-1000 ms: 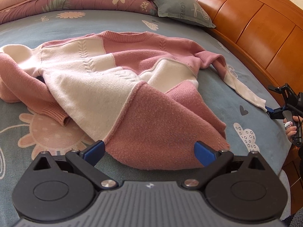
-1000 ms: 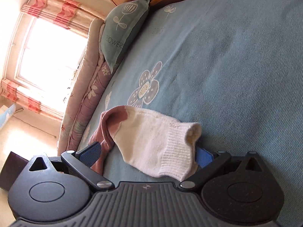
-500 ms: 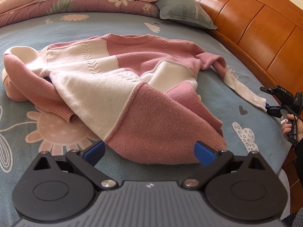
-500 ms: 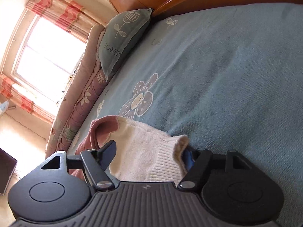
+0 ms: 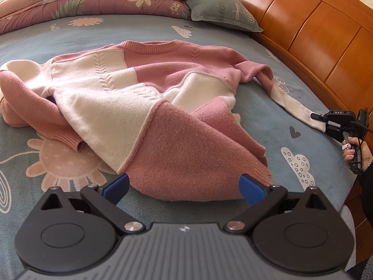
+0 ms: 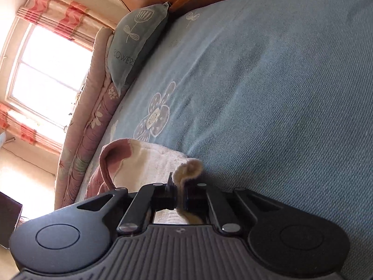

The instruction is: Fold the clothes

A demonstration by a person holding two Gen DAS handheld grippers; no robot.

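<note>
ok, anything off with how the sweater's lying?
Yes. The sweater is crumpled, not flat: its hem is flipped up over the body and the left sleeve is bunched underneath. The right gripper pinches the other cuff; the left gripper is open at the hem.

Your left gripper [image 5: 184, 184]: black body, ribbed grey housing, blue pads [image 5: 250, 184], silver pivot screws. Right gripper [image 6: 178, 193]: same black build, black cable. Your right hand [image 5: 357, 152]: bare skin, dark sleeve.
</note>
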